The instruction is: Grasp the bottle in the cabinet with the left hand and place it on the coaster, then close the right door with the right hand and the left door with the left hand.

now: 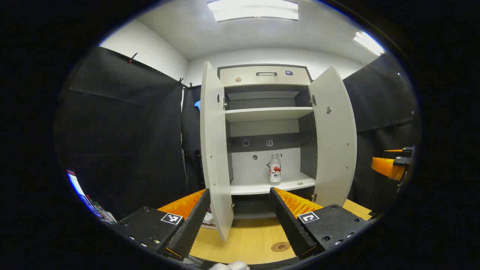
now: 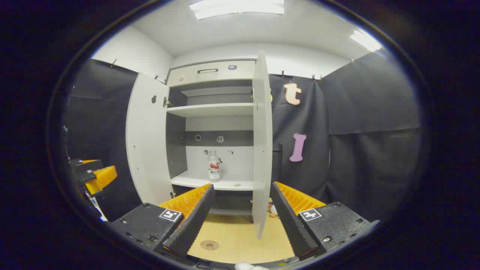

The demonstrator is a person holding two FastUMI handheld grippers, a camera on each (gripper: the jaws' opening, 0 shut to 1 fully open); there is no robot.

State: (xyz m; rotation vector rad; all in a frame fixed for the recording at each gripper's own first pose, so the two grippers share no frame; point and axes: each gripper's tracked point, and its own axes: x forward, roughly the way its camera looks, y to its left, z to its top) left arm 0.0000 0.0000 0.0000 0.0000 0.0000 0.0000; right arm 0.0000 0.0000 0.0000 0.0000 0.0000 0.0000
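Small clear plastic bottle [image 1: 275, 168] with red label upright on lower shelf of open white cabinet [image 1: 266, 112] — both doors open. Round brown coaster [image 1: 280, 246] on near wooden table [image 1: 243, 243]. Left gripper [image 1: 240, 221], right gripper [image 2: 240, 221] — fingers apart, holding nothing.

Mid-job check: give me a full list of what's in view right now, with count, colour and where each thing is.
cabinet: 1, light grey with dark interior, at the back of the table
cabinet doors: 2, light grey, both swung open
bottle: 1, clear with a red and white label, upright on the lower shelf
upper shelf: 1, light grey, bare
drawer: 1, light grey with a dark handle, on top, shut
coaster: 1, brown, round, on the table in front of the cabinet
table: 1, light wood
left gripper: 1, open, short of the cabinet
right gripper: 1, open, facing the right door's edge
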